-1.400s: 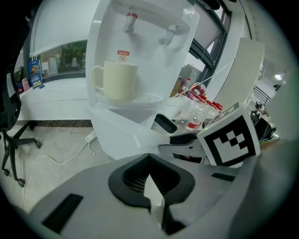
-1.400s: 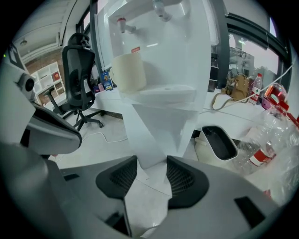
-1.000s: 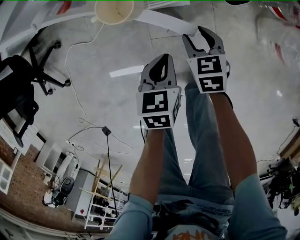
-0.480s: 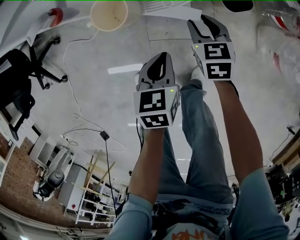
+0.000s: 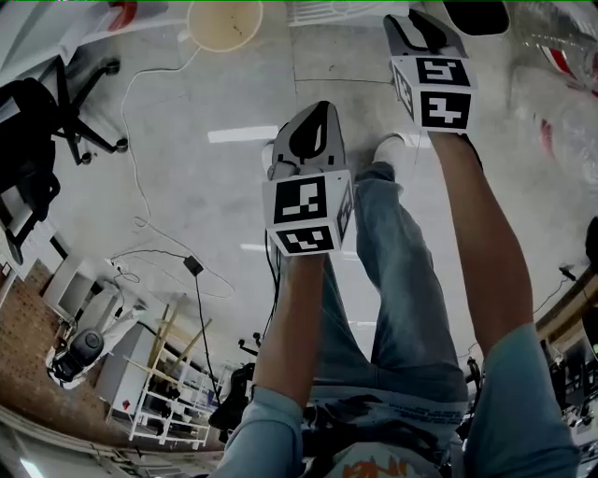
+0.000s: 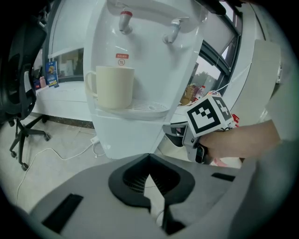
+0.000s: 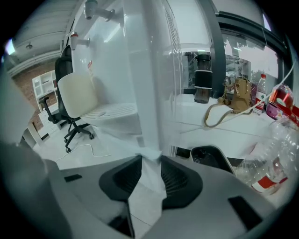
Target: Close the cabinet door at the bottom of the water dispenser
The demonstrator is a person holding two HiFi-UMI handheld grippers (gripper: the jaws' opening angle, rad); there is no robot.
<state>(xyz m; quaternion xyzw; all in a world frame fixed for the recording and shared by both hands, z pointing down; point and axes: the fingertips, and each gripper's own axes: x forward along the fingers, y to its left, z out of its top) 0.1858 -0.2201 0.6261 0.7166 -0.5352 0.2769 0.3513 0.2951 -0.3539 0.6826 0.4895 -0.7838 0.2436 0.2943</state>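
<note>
The white water dispenser (image 6: 140, 70) stands ahead with a cream cup (image 6: 114, 86) on its drip tray; the cup (image 5: 224, 21) also shows at the top of the head view. My right gripper (image 7: 148, 158) is at the dispenser's lower right. Its jaws are closing, and the pale edge of the white cabinet door (image 7: 149, 150) sits between the pad tips; no firm pinch shows. The left gripper view shows that right gripper (image 6: 174, 133) beside the dispenser's base. My left gripper (image 6: 149, 156) hangs back from the dispenser, its tips together and nothing in them. In the head view the left gripper (image 5: 311, 117) is central and the right gripper (image 5: 420, 21) farther up.
A black office chair (image 5: 37, 121) and a loose white cable (image 5: 140, 159) lie on the floor to the left. A dark bin (image 7: 212, 158) and a clear plastic bottle (image 7: 280, 163) sit right of the door. The person's legs (image 5: 392, 280) are below the grippers.
My right gripper has moved forward, up the head view, to the dispenser's base, and its jaws have narrowed. The left gripper has stayed about where it was.
</note>
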